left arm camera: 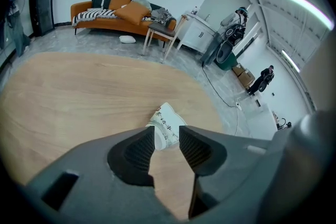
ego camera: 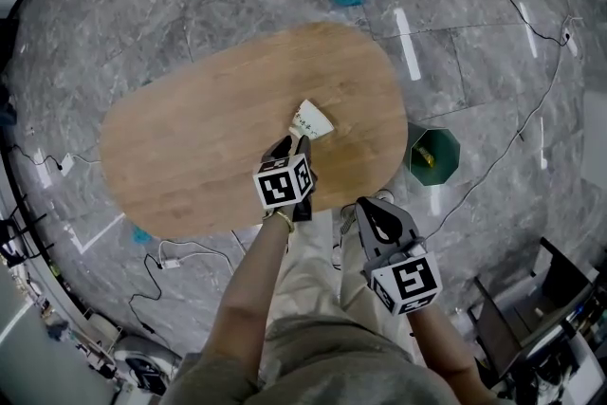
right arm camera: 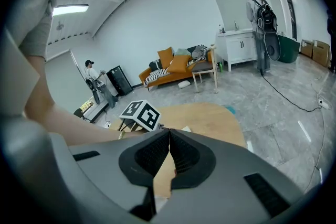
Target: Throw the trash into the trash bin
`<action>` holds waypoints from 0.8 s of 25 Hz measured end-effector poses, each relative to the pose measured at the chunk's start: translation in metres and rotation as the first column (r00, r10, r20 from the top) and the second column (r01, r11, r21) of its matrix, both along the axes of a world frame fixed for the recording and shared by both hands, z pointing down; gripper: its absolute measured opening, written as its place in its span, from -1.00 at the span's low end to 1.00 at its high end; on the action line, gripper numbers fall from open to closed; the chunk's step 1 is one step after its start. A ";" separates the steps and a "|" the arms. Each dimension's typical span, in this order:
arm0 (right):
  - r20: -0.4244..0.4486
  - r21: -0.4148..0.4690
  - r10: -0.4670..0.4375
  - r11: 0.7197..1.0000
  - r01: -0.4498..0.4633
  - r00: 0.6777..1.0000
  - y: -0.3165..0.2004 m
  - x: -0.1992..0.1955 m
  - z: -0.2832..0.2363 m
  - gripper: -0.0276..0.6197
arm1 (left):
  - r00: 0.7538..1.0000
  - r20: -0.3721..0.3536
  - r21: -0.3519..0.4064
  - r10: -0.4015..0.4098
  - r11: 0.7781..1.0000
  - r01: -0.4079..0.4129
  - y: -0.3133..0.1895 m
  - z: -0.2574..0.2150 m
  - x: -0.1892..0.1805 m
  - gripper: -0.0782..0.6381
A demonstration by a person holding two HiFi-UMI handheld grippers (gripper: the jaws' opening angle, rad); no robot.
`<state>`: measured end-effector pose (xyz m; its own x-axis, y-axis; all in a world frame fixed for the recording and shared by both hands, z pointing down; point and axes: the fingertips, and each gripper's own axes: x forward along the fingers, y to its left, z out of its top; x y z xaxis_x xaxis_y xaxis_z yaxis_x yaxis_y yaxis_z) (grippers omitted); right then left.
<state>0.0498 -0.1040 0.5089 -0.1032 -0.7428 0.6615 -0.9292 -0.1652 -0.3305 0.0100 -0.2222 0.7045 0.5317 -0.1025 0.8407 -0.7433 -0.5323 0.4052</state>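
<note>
The crushed paper cup (ego camera: 313, 120) lies near the right edge of the oval wooden table (ego camera: 190, 147). The table stands on a grey marbled floor (ego camera: 190, 5), with the green trash bin (ego camera: 434, 155) just beside that end. The left gripper (ego camera: 294, 145) has its jaws spread with the cup at their tips, not pinched, while the right gripper (ego camera: 377, 207) has its jaws pressed together, empty.

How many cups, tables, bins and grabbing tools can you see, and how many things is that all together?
Paper cup: 1
Wooden table: 1
Green bin: 1
Tools: 2 (left tool, right tool)
Total: 5
</note>
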 end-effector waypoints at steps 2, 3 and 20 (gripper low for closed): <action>0.005 -0.005 0.003 1.000 -0.003 1.000 0.000 0.000 0.004 -0.89 | 1.000 0.006 -0.012 -0.008 1.000 0.009 0.000 0.007 0.000 -0.36; 0.008 -0.009 0.004 1.000 -0.004 1.000 0.000 0.000 0.006 -0.89 | 1.000 0.008 -0.017 -0.014 1.000 0.014 0.001 0.010 0.001 -0.32; 0.027 -0.042 0.033 0.999 -0.032 0.999 0.005 0.004 0.025 -0.89 | 0.997 0.020 -0.077 -0.081 0.994 0.082 0.002 0.043 0.008 -0.14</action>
<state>0.0537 -0.0993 0.5338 -0.0983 -0.7181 0.6890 -0.9135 -0.2095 -0.3487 0.0175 -0.2199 0.7476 0.5096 -0.0792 0.8568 -0.7903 -0.4369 0.4296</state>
